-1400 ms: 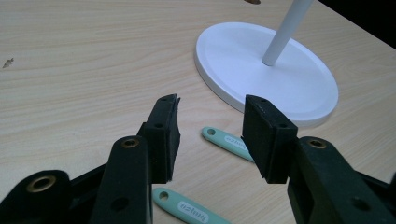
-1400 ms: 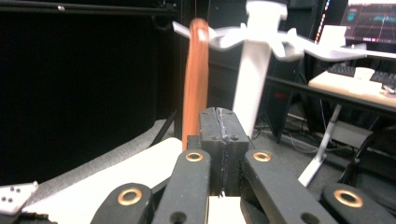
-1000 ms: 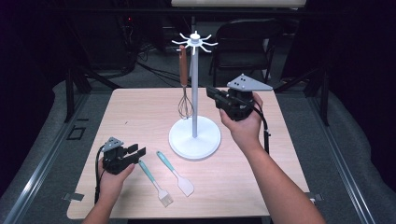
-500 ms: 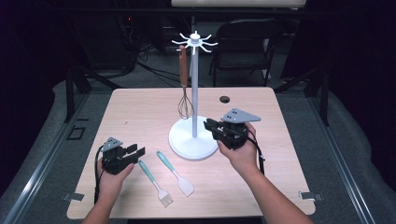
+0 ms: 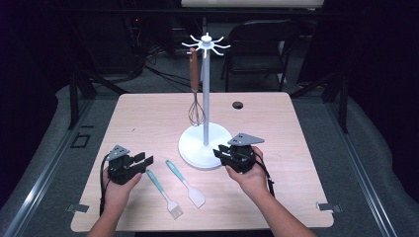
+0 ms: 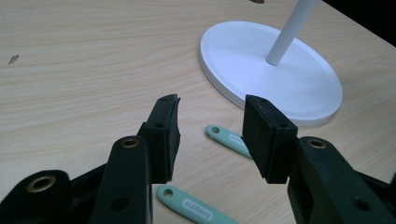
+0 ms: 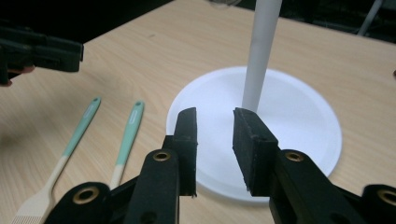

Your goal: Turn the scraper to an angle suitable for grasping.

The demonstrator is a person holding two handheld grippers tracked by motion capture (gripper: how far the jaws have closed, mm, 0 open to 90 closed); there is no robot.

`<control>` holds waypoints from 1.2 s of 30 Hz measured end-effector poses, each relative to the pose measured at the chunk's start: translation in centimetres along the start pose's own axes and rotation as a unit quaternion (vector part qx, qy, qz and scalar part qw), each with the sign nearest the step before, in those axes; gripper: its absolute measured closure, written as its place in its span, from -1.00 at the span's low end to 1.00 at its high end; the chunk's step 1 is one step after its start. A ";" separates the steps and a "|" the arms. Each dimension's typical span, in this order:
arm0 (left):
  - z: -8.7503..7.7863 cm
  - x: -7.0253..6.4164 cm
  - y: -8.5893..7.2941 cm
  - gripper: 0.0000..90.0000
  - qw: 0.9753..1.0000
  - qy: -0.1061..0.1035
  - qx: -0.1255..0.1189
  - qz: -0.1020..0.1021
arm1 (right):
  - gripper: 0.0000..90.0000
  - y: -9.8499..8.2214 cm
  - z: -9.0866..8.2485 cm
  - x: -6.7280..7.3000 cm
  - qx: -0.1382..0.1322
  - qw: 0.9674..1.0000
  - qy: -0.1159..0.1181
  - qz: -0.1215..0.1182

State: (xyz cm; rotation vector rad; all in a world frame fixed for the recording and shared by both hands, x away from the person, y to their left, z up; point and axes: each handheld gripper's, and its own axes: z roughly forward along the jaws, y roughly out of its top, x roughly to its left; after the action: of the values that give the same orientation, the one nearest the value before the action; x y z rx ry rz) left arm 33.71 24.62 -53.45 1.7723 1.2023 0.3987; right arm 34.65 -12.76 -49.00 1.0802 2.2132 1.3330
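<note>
A pale wooden table (image 5: 148, 118) stands in a dark room, with a black chair (image 5: 257, 42) behind it. My right gripper (image 7: 214, 135) has nothing between its jaws, which have just been opening and now stand partly apart, low over the near rim of the white stand's base (image 7: 299, 126). My left gripper (image 6: 210, 128) rests on the table with its jaws moderately apart and empty, just beside the teal handle of the brush (image 5: 165, 195). The spatula (image 5: 188, 185) lies alongside that brush, between my two grippers. Farther out, a whisk (image 5: 195, 98) with a brown handle hangs from a hook at the top of the stand's pole (image 5: 206, 89).
</note>
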 end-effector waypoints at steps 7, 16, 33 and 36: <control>0.0 0.1 0.0 0.24 1.000 0.001 0.001 0.000 | 0.55 -1.4 1.6 1.0 0.044 0.999 0.011 -0.003; 0.0 0.2 0.0 0.24 1.000 0.000 0.001 -0.001 | 0.53 -3.0 3.6 2.5 0.079 0.996 0.033 -0.002; 0.1 0.3 -0.2 0.23 1.000 0.002 0.001 -0.001 | 0.52 -4.7 7.6 6.6 0.140 0.988 0.069 -0.019; 0.1 0.3 -0.2 0.23 1.000 0.004 0.003 -0.001 | 0.55 -4.9 8.2 7.2 0.148 0.986 0.076 -0.020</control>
State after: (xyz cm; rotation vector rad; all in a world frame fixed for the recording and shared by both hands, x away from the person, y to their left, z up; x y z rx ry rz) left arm 33.84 24.84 -53.71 1.7762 1.2110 0.4016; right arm 32.90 -3.71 -56.64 1.0546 2.5941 1.1258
